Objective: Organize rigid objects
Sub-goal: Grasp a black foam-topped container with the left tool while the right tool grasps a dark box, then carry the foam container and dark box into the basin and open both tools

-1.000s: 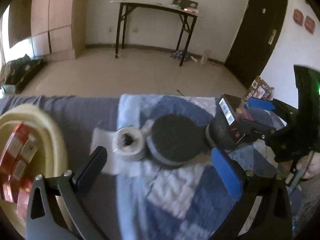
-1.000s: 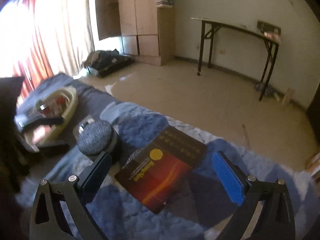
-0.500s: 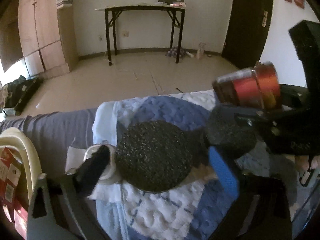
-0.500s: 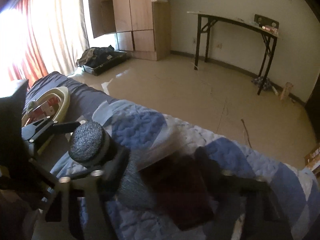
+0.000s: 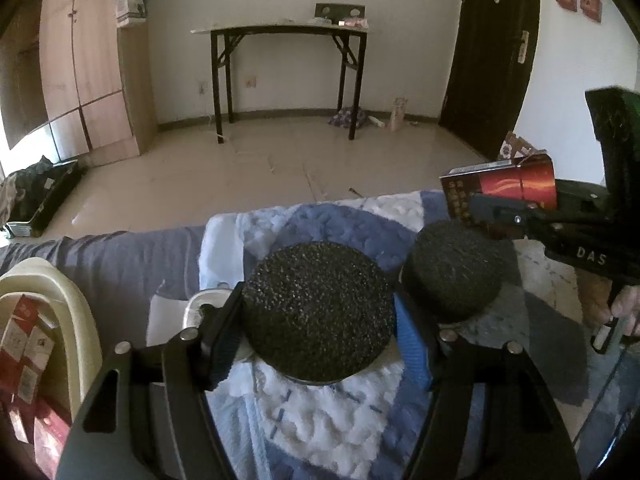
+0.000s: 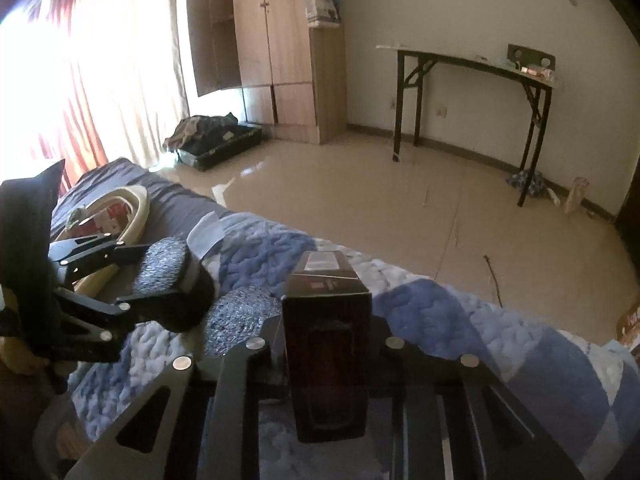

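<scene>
1. Bed (image 5: 132, 252) under a grey-blue sheet, with a blue-and-white quilted blanket (image 5: 328, 412) spread across it as the working surface.
2. Left tongs (image 5: 316, 316) just closed inward, both pads now pressed to the sides of a round black speckled disc (image 5: 318, 308), close above the blanket.
3. Second black disc (image 5: 452, 268) just beside the first, lying on the blanket.
4. Right tongs (image 6: 326, 356) just narrowed fully, clamped on a dark red box (image 6: 326, 344) held up off the blanket.
5. Cream basin (image 5: 76, 312) at the left end of the bed, red-and-white packets inside.
6. Glossy beige tiled floor (image 6: 360, 208) beyond the bed.
7. Black folding table (image 5: 284, 36) against the white far wall, small items on top.
8. Wooden wardrobe (image 6: 280, 40) with one door open, sunlit curtain (image 6: 100, 60) beside it.
9. Dark door (image 5: 496, 40) to the right of the table.
</scene>
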A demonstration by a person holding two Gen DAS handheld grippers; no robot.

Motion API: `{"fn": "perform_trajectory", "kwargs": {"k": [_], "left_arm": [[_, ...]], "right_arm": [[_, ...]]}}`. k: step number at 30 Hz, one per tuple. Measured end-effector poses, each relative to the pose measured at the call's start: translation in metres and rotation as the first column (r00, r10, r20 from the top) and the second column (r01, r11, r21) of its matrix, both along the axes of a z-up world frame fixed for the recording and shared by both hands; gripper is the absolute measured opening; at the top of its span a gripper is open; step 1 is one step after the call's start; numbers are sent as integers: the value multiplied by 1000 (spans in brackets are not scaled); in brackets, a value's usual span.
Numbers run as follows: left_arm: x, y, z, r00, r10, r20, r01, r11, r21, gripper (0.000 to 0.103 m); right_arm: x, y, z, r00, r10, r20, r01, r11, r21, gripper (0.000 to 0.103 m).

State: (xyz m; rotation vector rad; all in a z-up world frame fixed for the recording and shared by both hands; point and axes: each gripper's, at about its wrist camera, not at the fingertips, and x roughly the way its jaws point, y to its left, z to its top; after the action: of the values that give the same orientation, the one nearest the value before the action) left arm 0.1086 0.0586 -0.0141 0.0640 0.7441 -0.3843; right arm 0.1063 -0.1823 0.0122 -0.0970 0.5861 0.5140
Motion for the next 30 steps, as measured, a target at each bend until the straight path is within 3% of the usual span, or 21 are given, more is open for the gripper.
{"fn": "perform_trajectory", "kwargs": {"k": [4,9,12,18,20,25,27,30], "left_arm": [[-9,7,15,1000,-13,17,13,1000,-28,68],[-13,10,24,999,-20,25,22,998,-54,68],[-17,24,36,999,-4,42,8,997,-80,68],[-53,97,92,978,130,161,-116,989,-93,68],[-64,134,109,961,198,195,-186,979,-79,68],[-52,245,100,925,372,81,-358,922,-148,68],[-41,281,82,904,428,13,-421,894,-154,68],[-26,314,56,885,461,-66,-465,868,-173,68]], "right_arm": [[-5,-16,3,998,-17,54,16,1000,7,22],[2,-26,-11,999,-32,7,32,999,39,22],[-8,-25,-6,999,-12,48,10,999,36,21],[-37,7,39,972,123,200,-129,991,21,21],[-40,35,51,963,187,194,-197,980,32,21],[-51,153,63,899,417,133,-425,904,42,21],[-55,204,54,854,517,62,-520,853,53,21],[-57,266,25,761,644,-77,-640,765,71,21]]}}
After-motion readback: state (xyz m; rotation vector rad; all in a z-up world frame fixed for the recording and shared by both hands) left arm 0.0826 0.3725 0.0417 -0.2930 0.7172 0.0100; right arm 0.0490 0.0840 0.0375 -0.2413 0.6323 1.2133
